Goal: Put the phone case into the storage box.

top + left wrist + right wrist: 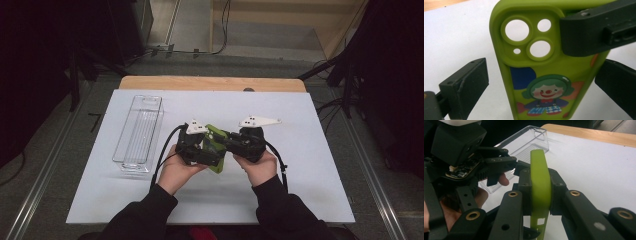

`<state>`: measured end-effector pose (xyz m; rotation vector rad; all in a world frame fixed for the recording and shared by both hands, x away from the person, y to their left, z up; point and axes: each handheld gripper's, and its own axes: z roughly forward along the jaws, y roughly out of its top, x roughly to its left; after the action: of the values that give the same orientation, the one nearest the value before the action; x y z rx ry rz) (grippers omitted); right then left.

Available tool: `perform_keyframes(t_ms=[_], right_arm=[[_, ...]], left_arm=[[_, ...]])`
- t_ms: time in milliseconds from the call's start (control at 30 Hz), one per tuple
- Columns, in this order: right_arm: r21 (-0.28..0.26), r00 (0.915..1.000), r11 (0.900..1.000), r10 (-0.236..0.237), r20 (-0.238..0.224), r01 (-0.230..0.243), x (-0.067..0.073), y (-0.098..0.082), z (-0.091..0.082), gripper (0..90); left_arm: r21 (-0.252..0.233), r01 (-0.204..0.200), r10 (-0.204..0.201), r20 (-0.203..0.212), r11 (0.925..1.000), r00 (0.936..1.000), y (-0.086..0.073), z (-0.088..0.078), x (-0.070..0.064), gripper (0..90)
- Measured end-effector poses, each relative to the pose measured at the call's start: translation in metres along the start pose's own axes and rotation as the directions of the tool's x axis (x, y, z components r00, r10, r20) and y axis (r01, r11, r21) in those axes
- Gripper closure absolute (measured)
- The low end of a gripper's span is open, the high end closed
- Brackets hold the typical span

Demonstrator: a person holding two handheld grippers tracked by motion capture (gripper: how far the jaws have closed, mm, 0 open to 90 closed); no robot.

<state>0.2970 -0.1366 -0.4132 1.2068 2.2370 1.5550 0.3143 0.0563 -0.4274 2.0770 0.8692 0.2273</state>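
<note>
the lime-green soft silicone phone case with a clown print (541,75) is up off the white table sheet (310,150), held on edge between the two hands near the middle of the table. the right gripper (540,190) has its jaws pressed onto the case's two faces, pinching it firmly. the left gripper (544,82) is spread wide around the case, one jaw on each side and neither touching, so a handover looks about to happen but the left has not yet taken hold. the clear plastic rectangular bin (139,131) stands apart to the left, and it looks empty, so any placing is probably still ahead.

in the high view the grippers and hands cover most of the case. the left gripper view cuts off its lower end, and the right gripper view gives its thin edge alone, so whether a phone sits inside cannot be told.
</note>
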Motion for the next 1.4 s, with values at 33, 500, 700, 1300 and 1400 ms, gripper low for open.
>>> perform_keyframes(t_ms=[33, 500, 700, 1300, 1400], right_arm=[[-0.003, 1.0, 1.0, 0.002, -0.002, -0.002, 0.001, 0.0, 0.0, 74.4], [0.007, 0.9999, 1.0, 0.013, -0.011, -0.013, 0.006, -0.001, 0.002, 74.3], [-0.001, 0.9996, 1.0, 0.023, -0.013, -0.023, 0.005, 0.0, 0.001, 73.9], [0.022, 0.9972, 0.999, 0.026, -0.071, -0.025, -0.001, 0.014, -0.01, 41.2], [0.014, 0.9966, 0.999, 0.037, -0.074, -0.036, -0.002, 0.016, -0.015, 39.7]], left_arm=[[-0.001, 0.0, 0.0, 0.0, 1.0, 1.0, 0.0, 0.0, 0.0, 0.0], [-0.034, 0.002, -0.001, 0.031, 0.9994, 0.9995, -0.002, 0.0, -0.001, 14.7], [-0.049, -0.008, 0.008, 0.01, 0.9988, 0.9999, -0.001, -0.001, -0.004, 16.2], [-0.022, 0.019, -0.019, 0.004, 0.9996, 0.9998, 0.001, -0.003, 0.002, 16.6], [-0.025, 0.028, -0.028, -0.001, 0.9993, 0.9996, 0.001, -0.006, 0.005, 16.6]])
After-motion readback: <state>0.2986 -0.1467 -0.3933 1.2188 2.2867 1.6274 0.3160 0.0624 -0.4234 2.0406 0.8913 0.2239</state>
